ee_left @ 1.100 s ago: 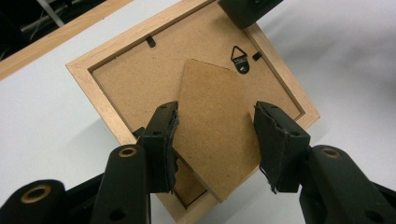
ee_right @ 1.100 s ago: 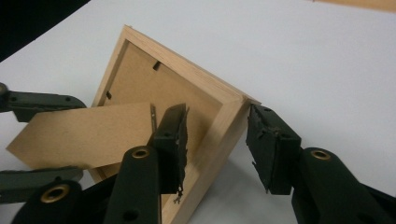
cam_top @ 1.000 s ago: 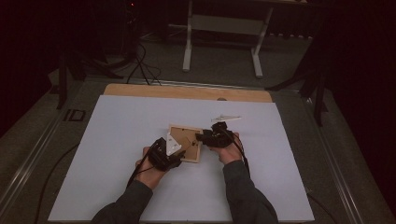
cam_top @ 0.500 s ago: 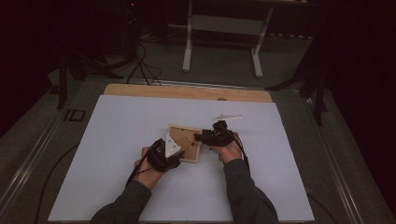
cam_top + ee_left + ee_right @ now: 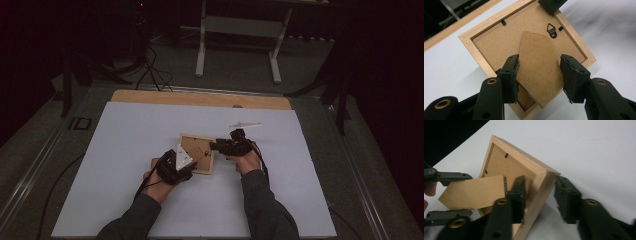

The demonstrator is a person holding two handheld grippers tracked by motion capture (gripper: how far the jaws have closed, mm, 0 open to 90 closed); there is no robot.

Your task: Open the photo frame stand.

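From above, the frame (image 5: 196,153) lies face down near the middle of the table (image 5: 125,130), the left gripper (image 5: 186,167) at its near edge and the right gripper (image 5: 216,146) at its right edge. Along the left gripper (image 5: 539,75), the jaws straddle the stand (image 5: 537,72), seemingly just touching its edges. Along the right gripper (image 5: 539,197), the jaws have just been closing astride the frame's (image 5: 509,167) corner, with a gap still showing on one side.

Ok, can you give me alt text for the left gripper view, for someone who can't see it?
A wooden picture frame lies face down on a white table, its brown stand flap between the left gripper's two open black jaws. A small metal hanger sits near the frame's top edge, where another black jaw reaches in.
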